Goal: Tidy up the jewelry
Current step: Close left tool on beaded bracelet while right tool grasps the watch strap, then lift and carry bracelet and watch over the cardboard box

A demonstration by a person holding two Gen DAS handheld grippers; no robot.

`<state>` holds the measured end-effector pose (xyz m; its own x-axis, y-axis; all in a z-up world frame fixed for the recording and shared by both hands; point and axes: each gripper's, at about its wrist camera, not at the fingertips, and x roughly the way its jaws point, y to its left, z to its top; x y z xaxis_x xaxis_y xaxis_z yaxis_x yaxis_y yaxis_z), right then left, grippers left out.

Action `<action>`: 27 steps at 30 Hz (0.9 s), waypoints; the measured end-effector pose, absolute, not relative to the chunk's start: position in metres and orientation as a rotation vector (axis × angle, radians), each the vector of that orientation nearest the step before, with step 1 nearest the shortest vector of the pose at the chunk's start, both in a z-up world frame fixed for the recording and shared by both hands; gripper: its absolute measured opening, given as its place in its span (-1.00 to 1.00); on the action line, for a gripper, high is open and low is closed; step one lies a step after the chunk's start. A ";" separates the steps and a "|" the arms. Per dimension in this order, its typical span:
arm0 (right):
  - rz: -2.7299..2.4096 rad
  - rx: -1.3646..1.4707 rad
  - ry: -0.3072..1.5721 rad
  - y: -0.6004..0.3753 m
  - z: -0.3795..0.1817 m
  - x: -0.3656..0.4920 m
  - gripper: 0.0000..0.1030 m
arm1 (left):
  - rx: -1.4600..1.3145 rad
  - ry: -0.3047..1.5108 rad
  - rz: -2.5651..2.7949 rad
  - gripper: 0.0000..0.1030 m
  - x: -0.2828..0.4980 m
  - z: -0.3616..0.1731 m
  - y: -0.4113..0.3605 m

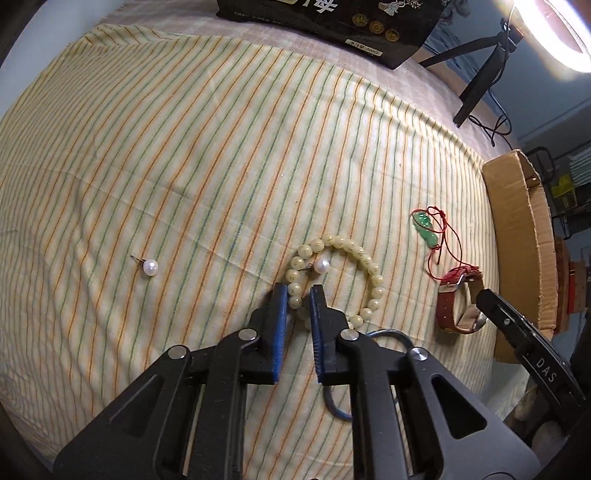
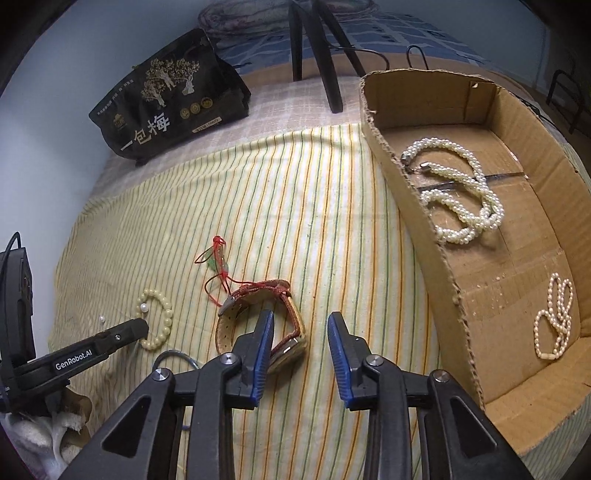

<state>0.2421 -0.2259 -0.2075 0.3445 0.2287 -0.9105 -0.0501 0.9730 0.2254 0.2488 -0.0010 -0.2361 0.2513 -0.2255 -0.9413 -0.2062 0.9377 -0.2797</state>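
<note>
My left gripper [image 1: 298,290] points down at a cream bead bracelet [image 1: 347,245] on the striped cloth, and its blue pads are shut on the beads of the ring's left side. A pearl stud [image 1: 321,265] lies inside the ring and another pearl stud [image 1: 150,266] lies apart to the left. My right gripper [image 2: 301,319] is open over a red-strapped watch [image 2: 258,290]; its left finger [image 2: 264,332] covers the case, and the right pad is clear of it. A green pendant on red cord [image 2: 216,262] lies just beyond the watch.
A cardboard box [image 2: 417,206] at the right holds a thick pearl rope [image 2: 458,192] and a thin pearl strand [image 2: 554,321]. A black snack bag [image 2: 166,99] and tripod legs [image 2: 321,55] stand at the back. A ring light [image 1: 561,33] glares at the upper right.
</note>
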 end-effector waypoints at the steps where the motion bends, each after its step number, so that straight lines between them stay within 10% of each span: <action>1: 0.181 0.164 1.209 -0.225 -0.209 0.243 -0.41 | -0.377 1.324 -0.013 -0.80 0.249 -0.236 -0.002; 9: 0.166 0.130 1.215 -0.220 -0.220 0.247 -0.79 | -0.357 1.307 -0.013 -0.90 0.247 -0.234 -0.003; 27: 0.210 0.124 1.125 -0.235 -0.180 0.222 -0.88 | -0.388 1.186 -0.046 -0.90 0.220 -0.186 0.019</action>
